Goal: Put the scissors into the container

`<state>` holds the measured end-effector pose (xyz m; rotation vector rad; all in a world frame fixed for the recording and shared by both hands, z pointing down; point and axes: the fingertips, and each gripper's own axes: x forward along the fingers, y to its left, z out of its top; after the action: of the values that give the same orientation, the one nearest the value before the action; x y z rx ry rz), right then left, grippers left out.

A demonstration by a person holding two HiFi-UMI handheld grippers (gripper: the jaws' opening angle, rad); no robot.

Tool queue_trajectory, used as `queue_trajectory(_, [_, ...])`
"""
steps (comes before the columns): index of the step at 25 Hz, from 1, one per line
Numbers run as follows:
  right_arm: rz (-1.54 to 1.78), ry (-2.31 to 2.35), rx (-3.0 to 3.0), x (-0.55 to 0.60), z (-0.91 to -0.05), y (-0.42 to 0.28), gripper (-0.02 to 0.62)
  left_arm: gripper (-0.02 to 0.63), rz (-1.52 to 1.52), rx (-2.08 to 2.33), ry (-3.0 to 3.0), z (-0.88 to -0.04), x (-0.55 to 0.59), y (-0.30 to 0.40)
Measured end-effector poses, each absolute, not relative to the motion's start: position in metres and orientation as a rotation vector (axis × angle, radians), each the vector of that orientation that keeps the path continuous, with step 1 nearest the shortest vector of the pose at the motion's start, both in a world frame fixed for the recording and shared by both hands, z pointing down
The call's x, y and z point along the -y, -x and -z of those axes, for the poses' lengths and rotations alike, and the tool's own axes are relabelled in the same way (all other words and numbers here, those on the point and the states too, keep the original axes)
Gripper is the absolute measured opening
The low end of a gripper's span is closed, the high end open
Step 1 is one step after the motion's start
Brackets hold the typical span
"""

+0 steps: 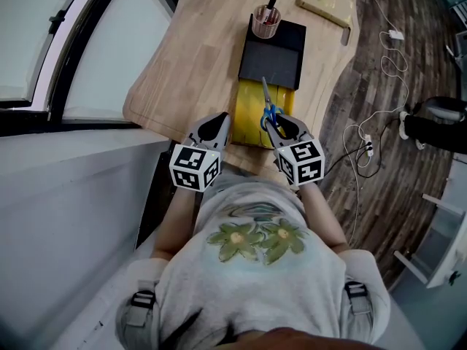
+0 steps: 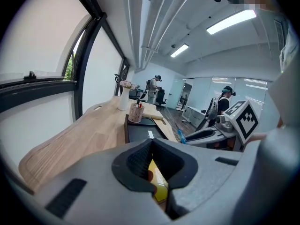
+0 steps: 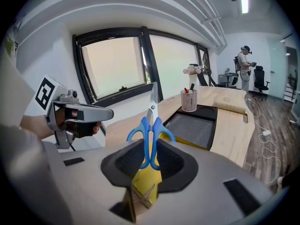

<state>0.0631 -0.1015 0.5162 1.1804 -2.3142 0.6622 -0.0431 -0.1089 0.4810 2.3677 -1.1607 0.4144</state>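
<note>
while the person stands at the near edge of the bench [image 1: 190, 64], the right claw [image 3: 150, 161] is pinching the blue-handled scissors [image 3: 151, 130] by the handle loops, the closed blades pointing up and away from it toward the far end of the bench. in the head view the scissors hang over a yellow box [image 1: 248, 115] that lies at the bench's near edge, their tips reaching the near edge of a black tray [image 1: 273, 53] that sits just beyond the box and partly on it. the container, a pinkish mesh pen cup [image 1: 266, 22], stands upright at the tray's far left corner with a few pens in it, well apart from the scissors. the left claw [image 2: 152, 165] is pressed together with nothing between its pads, only a sliver of the yellow box showing through the slit; it hangs just beside the right one, over the near edge of the bench to the left of the box. a wooden board [image 1: 325, 6] lies toward the far right corner of the bench, and a white vase [image 2: 123, 97] stands farther along the left edge. white cables [image 1: 379, 86] trail over the dark plank floor to the right.
</note>
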Motion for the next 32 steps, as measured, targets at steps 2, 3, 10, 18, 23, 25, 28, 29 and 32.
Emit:
queue_trajectory(2, [-0.665,-1.174,2.306,0.103,-0.519,-0.063,0.078,0.008,-0.415,1.159,-2.365,-0.482,0.11,0.042])
queue_trajectory(3, [-0.666,-1.171,2.302,0.103,-0.521,-0.063,0.078,0.008,-0.416,1.159,-2.363,-0.482,0.11,0.042])
queue_trajectory(10, [-0.676,-1.153,2.284,0.106,-0.533,-0.061,0.078,0.008,-0.426,1.165,-2.349,-0.487,0.11,0.044])
queue_trajectory(18, [-0.694,-1.134,2.265,0.109,-0.543,-0.062,0.078,0.008,-0.433,1.162,-2.336,-0.49,0.113,0.042])
queue_trajectory(23, [-0.702,-1.118,2.253,0.109,-0.551,-0.061,0.078,0.008,-0.439,1.16,-2.331,-0.493,0.112,0.043])
queue_trajectory(25, [-0.704,-1.114,2.246,0.109,-0.554,-0.062,0.078,0.008,-0.442,1.16,-2.331,-0.494,0.112,0.043])
queue_trajectory(28, [-0.704,-1.113,2.235,0.111,-0.559,-0.064,0.078,0.008,-0.443,1.161,-2.329,-0.495,0.111,0.043])
queue_trajectory(29, [-0.705,-1.112,2.231,0.112,-0.56,-0.064,0.078,0.008,-0.442,1.16,-2.328,-0.495,0.111,0.043])
queue_trajectory(32, [-0.707,-1.104,2.22,0.112,-0.564,-0.065,0.078,0.008,-0.445,1.157,-2.327,-0.496,0.111,0.043])
